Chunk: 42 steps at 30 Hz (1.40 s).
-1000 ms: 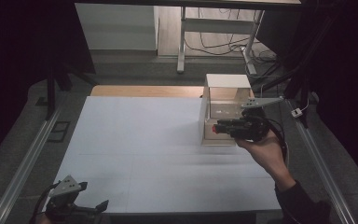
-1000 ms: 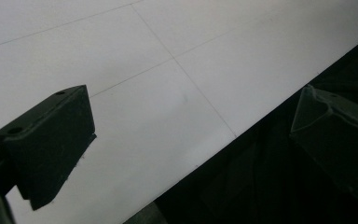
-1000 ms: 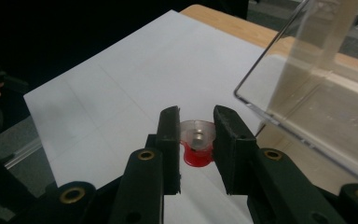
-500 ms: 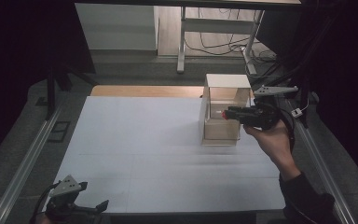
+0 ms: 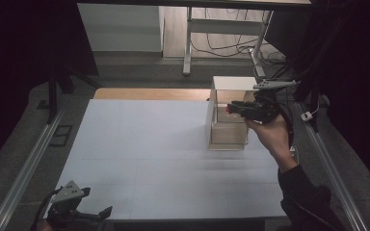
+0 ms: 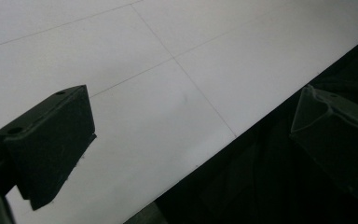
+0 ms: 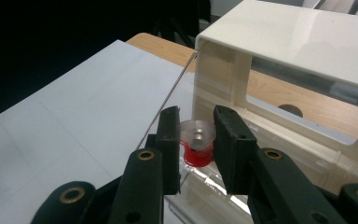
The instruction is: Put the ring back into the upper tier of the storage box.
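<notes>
Lifted since a second ago, the right gripper point(image 5: 232, 109) now holds a small red piece with a clear cap point(image 7: 197, 142) between its closed jaws, above the open clear box point(image 5: 228, 115) at the table's point(image 5: 139, 144) far right. No writing can be read anywhere. Wide bare white surface lies leftward; the left gripper point(image 5: 84, 215), jaws apart, rests at the near edge.

The left gripper point(image 6: 186, 140) has its two black jaws standing wide apart with nothing between them. One jaw hangs over the white table sheet point(image 6: 144, 70), near the sheet's edge; the other sits past that edge, against darkness.
</notes>
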Available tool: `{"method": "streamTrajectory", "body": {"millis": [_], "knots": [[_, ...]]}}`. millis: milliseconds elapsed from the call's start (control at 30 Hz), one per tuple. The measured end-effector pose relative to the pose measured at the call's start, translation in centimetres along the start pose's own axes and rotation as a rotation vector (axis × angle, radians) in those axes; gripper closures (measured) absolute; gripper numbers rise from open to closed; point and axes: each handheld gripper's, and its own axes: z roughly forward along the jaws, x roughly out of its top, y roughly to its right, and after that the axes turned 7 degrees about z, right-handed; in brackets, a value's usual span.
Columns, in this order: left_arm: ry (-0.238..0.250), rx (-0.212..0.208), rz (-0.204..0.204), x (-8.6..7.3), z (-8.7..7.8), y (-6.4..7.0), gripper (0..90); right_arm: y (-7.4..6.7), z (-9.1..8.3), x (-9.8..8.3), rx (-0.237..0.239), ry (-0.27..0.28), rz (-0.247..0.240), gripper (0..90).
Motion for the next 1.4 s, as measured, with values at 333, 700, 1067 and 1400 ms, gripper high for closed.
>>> {"method": "streamTrajectory", "body": {"millis": [333, 700, 1067, 1400], "knots": [[0.001, -0.003, 0.001, 0.0, 0.0, 0.0, 0.0, 0.2, 2.8, 0.8, -0.052, -0.022, 0.015, 71.6], [0.0, -0.003, 0.0, 0.0, 0.0, 0.0, 0.0, 0.2, 5.4, 1.0, -0.114, -0.066, 0.029, 71.4], [-0.002, -0.001, 0.0, 0.0, 0.0, 0.0, 0.0, 0.3, 6.7, 0.9, -0.171, -0.095, 0.035, 71.1], [-0.004, -0.001, 0.0, 0.0, 0.0, 0.0, 0.0, 0.4, 6.6, 1.0, -0.181, -0.095, 0.042, 69.2]]}}
